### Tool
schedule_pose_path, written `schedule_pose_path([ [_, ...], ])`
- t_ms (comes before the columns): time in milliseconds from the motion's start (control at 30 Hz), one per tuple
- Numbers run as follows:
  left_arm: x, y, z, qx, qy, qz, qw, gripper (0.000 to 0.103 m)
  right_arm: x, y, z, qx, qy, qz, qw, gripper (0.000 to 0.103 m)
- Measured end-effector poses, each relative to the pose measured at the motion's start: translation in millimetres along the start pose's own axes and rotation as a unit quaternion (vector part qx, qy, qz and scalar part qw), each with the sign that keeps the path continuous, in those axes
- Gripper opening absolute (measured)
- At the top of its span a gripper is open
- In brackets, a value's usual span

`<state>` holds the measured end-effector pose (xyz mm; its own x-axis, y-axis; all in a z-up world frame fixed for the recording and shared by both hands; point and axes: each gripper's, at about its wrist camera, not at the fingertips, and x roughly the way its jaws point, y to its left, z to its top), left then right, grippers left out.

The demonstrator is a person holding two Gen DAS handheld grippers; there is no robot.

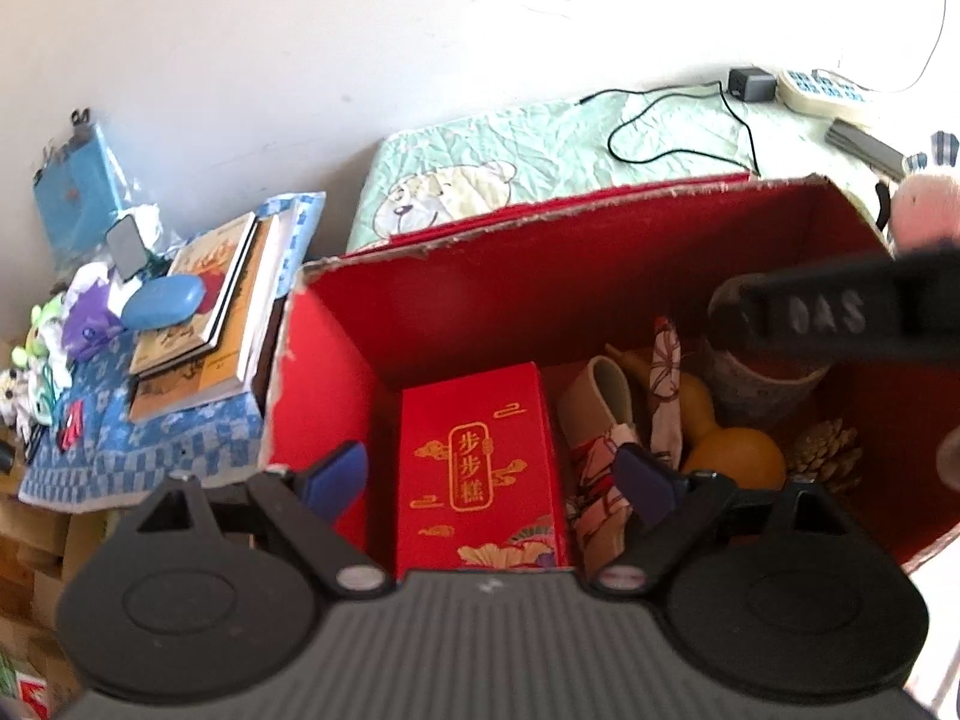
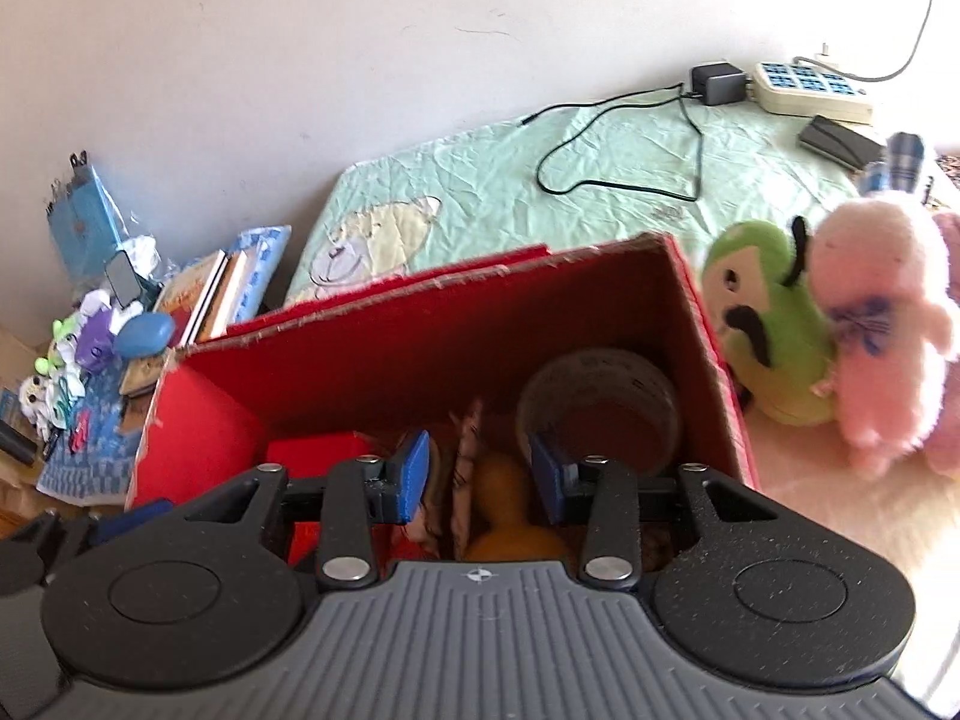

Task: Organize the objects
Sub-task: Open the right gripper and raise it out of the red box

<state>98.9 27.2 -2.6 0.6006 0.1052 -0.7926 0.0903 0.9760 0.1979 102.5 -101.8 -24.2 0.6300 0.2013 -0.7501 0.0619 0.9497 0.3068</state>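
Observation:
A red cardboard box (image 1: 456, 294) (image 2: 372, 354) stands open on the bed. Inside it lie a red gift carton with gold letters (image 1: 480, 468), a floral fabric bundle (image 1: 600, 468), an orange gourd (image 1: 735, 456) (image 2: 510, 516), a pine cone (image 1: 825, 453) and a patterned cup (image 1: 762, 378) (image 2: 600, 402). My left gripper (image 1: 492, 480) hovers open above the carton. My right gripper (image 2: 480, 474) is open over the box's middle, nothing between its fingers; part of it crosses the left wrist view as a dark bar (image 1: 840, 312).
A green pear plush (image 2: 768, 324) and a pink plush (image 2: 882, 312) sit just right of the box. A charger cable (image 2: 618, 180), power strip (image 2: 810, 84) and dark case (image 2: 840, 141) lie on the green quilt. Books (image 1: 204, 312), a blue case (image 1: 162, 300) and toys crowd the left table.

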Motion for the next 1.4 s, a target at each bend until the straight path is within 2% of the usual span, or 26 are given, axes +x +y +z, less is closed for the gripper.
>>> schedule_pose_path([
  [100,7.9,13.5,14.6,-0.013,0.009,-0.002,0.9999,0.091,-14.6,-0.7,-4.9,-0.007,-0.009,-0.010,1.000,0.049],
  [133,3.8,10.1,16.2,-0.019,0.009,-0.005,0.9998,0.091,-18.7,-0.3,-5.4,-0.010,-0.014,-0.015,1.000,0.056],
  [233,-10.1,17.1,19.1,-0.035,0.011,-0.015,0.9992,0.091,-35.4,-2.6,-7.6,-0.015,-0.038,-0.030,0.999,0.063],
  [400,-31.8,34.9,6.6,-0.049,0.003,-0.027,0.9984,0.092,-58.1,-10.1,-11.1,-0.004,-0.053,-0.023,0.998,0.065],
  [500,-47.5,35.4,2.7,-0.063,0.003,-0.045,0.9970,0.095,-70.7,-10.0,-15.8,-0.002,-0.054,-0.011,0.998,0.065],
  [667,-82.4,36.8,-10.6,-0.069,-0.023,-0.070,0.9949,0.101,-96.4,-4.8,-29.4,-0.016,-0.070,-0.001,0.997,0.065],
  [867,-97.2,39.1,-29.6,-0.076,-0.030,-0.097,0.9919,0.102,-117.0,-5.0,-46.8,-0.019,-0.086,-0.005,0.996,0.069],
  [933,-95.8,39.5,-35.8,-0.079,-0.024,-0.094,0.9921,0.102,-119.9,-7.0,-51.7,-0.018,-0.082,-0.003,0.996,0.071],
  [1133,-75.9,33.5,-48.5,-0.082,0.026,-0.058,0.9946,0.102,-121.4,-12.5,-64.6,-0.006,-0.058,-0.004,0.998,0.071],
  [1300,-61.0,23.1,-53.9,-0.083,0.068,-0.035,0.9936,0.102,-113.5,-19.4,-75.2,0.016,-0.016,0.002,1.000,0.071],
  [1400,-56.7,21.0,-54.4,-0.083,0.085,-0.023,0.9926,0.102,-105.1,-20.5,-81.7,0.016,0.013,-0.011,1.000,0.071],
])
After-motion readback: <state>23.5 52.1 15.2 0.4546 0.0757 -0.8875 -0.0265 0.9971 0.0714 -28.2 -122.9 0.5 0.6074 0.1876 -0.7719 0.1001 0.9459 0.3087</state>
